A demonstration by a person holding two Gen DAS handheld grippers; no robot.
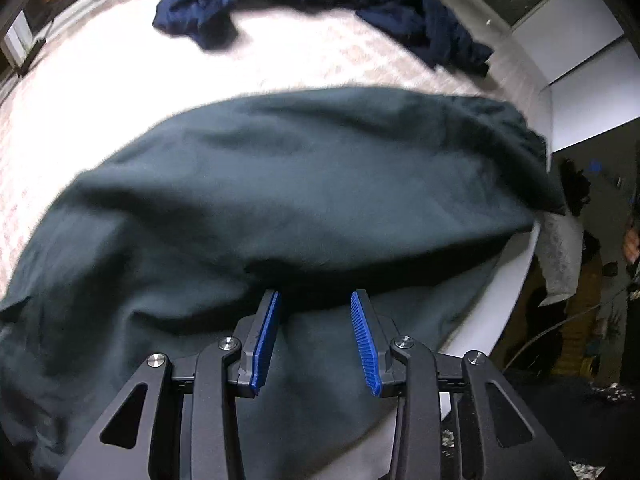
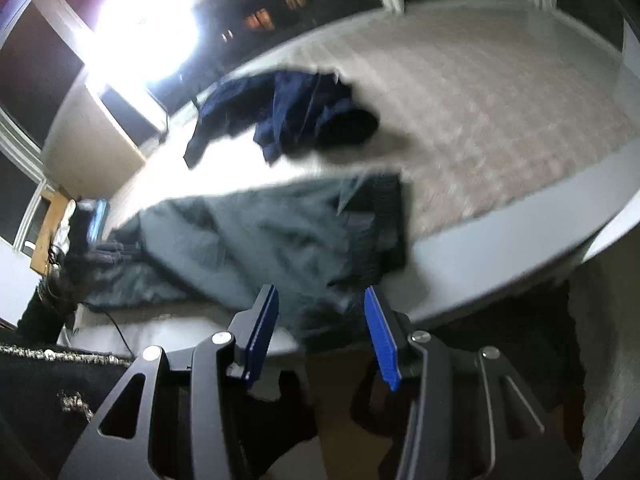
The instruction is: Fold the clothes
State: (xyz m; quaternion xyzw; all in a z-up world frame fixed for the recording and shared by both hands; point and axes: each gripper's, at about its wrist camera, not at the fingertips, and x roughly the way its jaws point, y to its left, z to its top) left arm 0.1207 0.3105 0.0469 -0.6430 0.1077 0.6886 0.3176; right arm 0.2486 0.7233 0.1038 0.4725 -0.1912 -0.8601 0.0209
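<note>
In the left wrist view, at the bottom centre of the frame, my left claw [image 1: 316, 304] stands open, its blue ribbed pads [image 1: 267, 340] spread with nothing between them, the tips right at a fold of the dark green garment [image 1: 280, 184]. That garment fills the lower and middle of the frame, rumpled and doubled over itself, lying on the bed [image 1: 100, 80], whose pale patterned cover shows above it and at the left edge. Toward the lower right the cloth reaches the bed's white edge. Farther off, at the top centre of the frame, a dark blue garment [image 1: 320, 4] lies in a loose heap on the same cover, well apart from the green one. In the right wrist view, my right claw [image 2: 320, 300] sits at the bottom centre, also open and gripping nothing, hanging just off the near edge of the bed [image 2: 520, 216], with floor and dark shapes below it that I cannot make out. Just beyond its tips the dark green garment [image 2: 280, 240] lies crumpled at the bed's edge, stretching toward the left of the frame. Past it, in the upper middle, the dark blue garment [image 2: 288, 116] is bunched up on the cover. A bright lamp [image 2: 148, 28] glares at the upper left; this whole view is blurred.
</note>
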